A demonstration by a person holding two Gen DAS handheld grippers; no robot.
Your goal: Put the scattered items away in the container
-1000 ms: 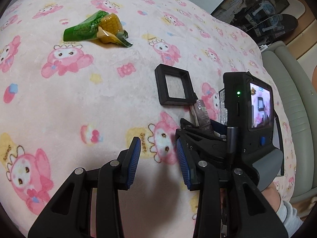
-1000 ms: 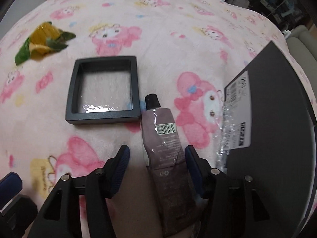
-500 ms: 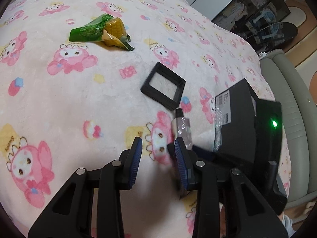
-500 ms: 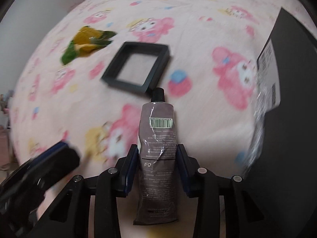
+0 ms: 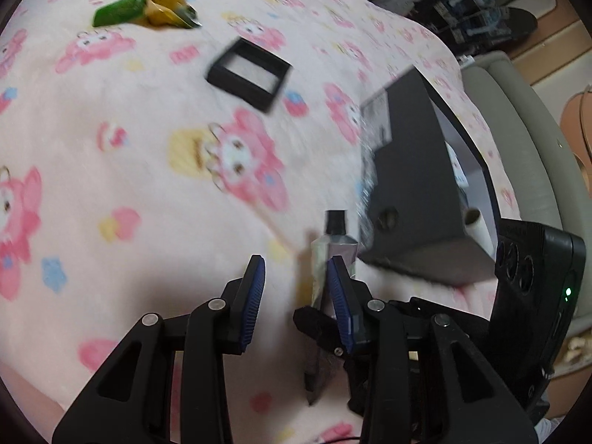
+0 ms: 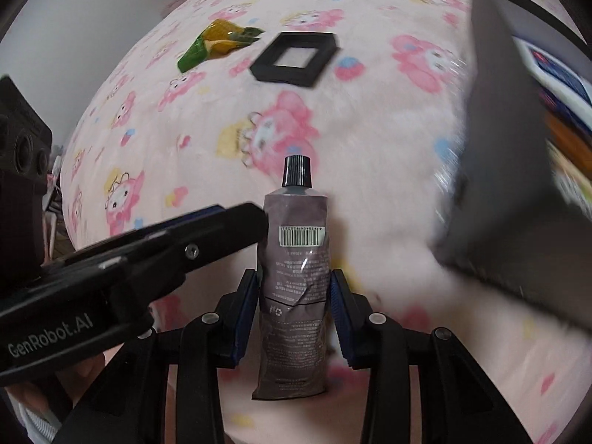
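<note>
My right gripper (image 6: 294, 296) is shut on a brown-grey tube with a black cap (image 6: 296, 259) and holds it above the pink blanket. The tube also shows in the left wrist view (image 5: 335, 244), just right of my left gripper (image 5: 296, 288), which is open and empty. A black open box, the container (image 5: 418, 170), stands at the right; it also shows in the right wrist view (image 6: 518, 185). A square black frame (image 5: 249, 72) (image 6: 296, 59) and a green-yellow corn packet (image 5: 148, 3) (image 6: 218, 42) lie on the blanket farther off.
The pink cartoon-print blanket (image 5: 129, 148) covers the whole bed. A grey sofa edge (image 5: 532, 118) lies beyond the box at the right. Items show inside the box (image 6: 555, 74). The left gripper's body (image 6: 129, 259) reaches in from the left in the right wrist view.
My right gripper closed on the tube and lifted it off the blanket, pulling back toward the box. The left gripper also drew back; frame and packet now look farther away.
</note>
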